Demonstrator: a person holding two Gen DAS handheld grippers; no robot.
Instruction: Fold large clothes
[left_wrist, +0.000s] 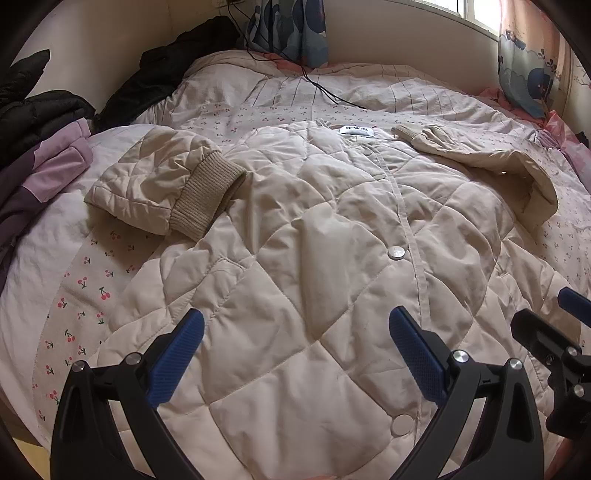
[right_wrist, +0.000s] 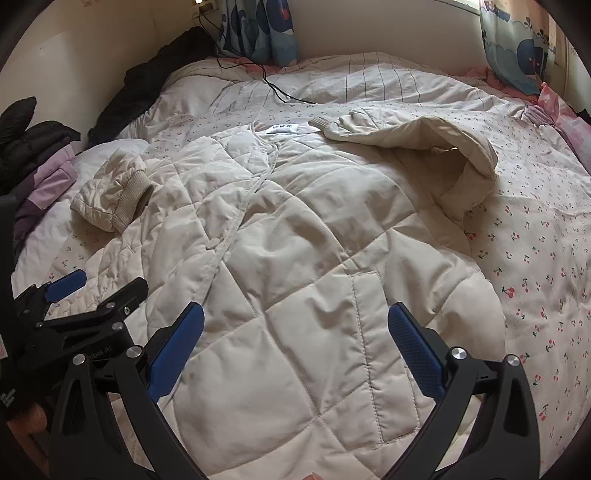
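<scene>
A cream quilted jacket (left_wrist: 314, 229) (right_wrist: 303, 236) lies spread front-up on the bed, its snap placket running down the middle. Its left sleeve (left_wrist: 162, 184) (right_wrist: 110, 192) is folded in, ribbed cuff showing. The right sleeve (left_wrist: 491, 162) (right_wrist: 417, 144) bends back toward the collar label (left_wrist: 357, 131). My left gripper (left_wrist: 295, 339) hovers open above the jacket's lower front with nothing between its blue pads. My right gripper (right_wrist: 295, 336) hangs open over the jacket's pocket side, also holding nothing. Each gripper shows at the other view's edge: right gripper (left_wrist: 557, 332), left gripper (right_wrist: 74, 299).
The bed (left_wrist: 74, 280) carries a cherry-print quilt. Purple and black folded clothes (left_wrist: 40, 155) are stacked at the left. A dark garment (left_wrist: 166, 70) lies against the far wall, a black cable (left_wrist: 317, 88) crosses the quilt, and patterned curtains (left_wrist: 532, 62) hang at the back.
</scene>
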